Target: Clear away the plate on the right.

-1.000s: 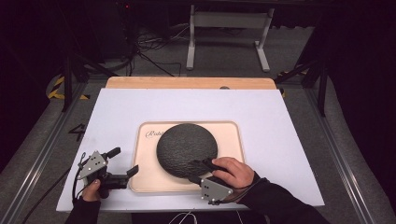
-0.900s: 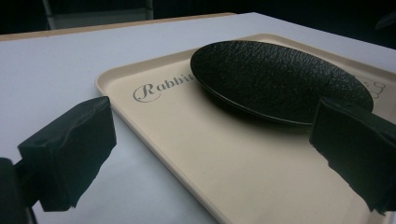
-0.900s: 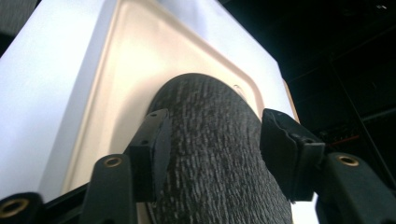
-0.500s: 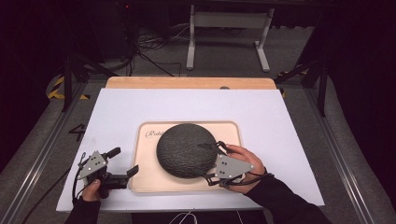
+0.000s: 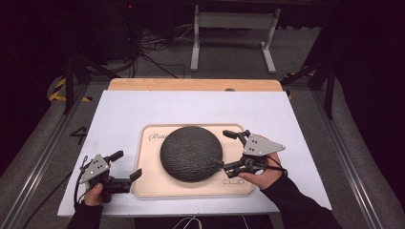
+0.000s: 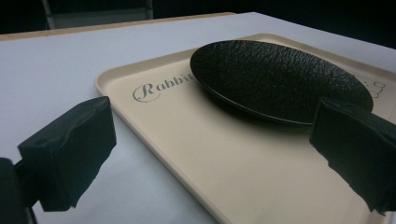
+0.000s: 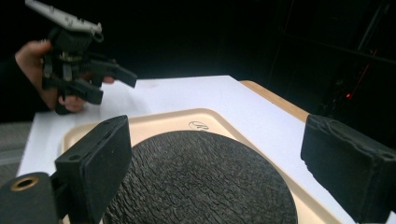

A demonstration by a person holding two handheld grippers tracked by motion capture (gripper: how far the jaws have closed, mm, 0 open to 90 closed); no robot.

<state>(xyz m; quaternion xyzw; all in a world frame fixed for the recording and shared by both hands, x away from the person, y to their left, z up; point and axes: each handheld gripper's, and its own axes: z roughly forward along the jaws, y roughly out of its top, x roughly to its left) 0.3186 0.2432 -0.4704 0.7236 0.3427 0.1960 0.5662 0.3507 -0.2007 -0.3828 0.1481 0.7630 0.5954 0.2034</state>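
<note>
Now, from the biggest thing down.

Table (image 5: 143, 114): white top, with my forearms coming in from the near edge.

Tray (image 5: 153, 188): beige, flat on the table in front of me, lettering at its far left corner; its near left corner sits between the jaws of my left gripper.

Plate (image 5: 191, 152): dark, rough-skinned and round, lying face up on the tray, left of the tray's middle and clear of its rim.

Right gripper (image 5: 228, 149): at the plate's right edge, jaws wide apart; they have just been opening, and nothing sits between the pads. In the right gripper view the plate (image 7: 196, 182) lies below and between them, untouched.

Left gripper (image 5: 126, 165): low at the tray's near left corner, jaws spread, one over the table, one over the tray; neither pad presses on the rim that I can see.

Step in hand: I judge the plate has been set down and let go.

Next move: probably take the tray by its edges, which calls for both grippers low and level on opposite rims so the plate does not slide.
</note>
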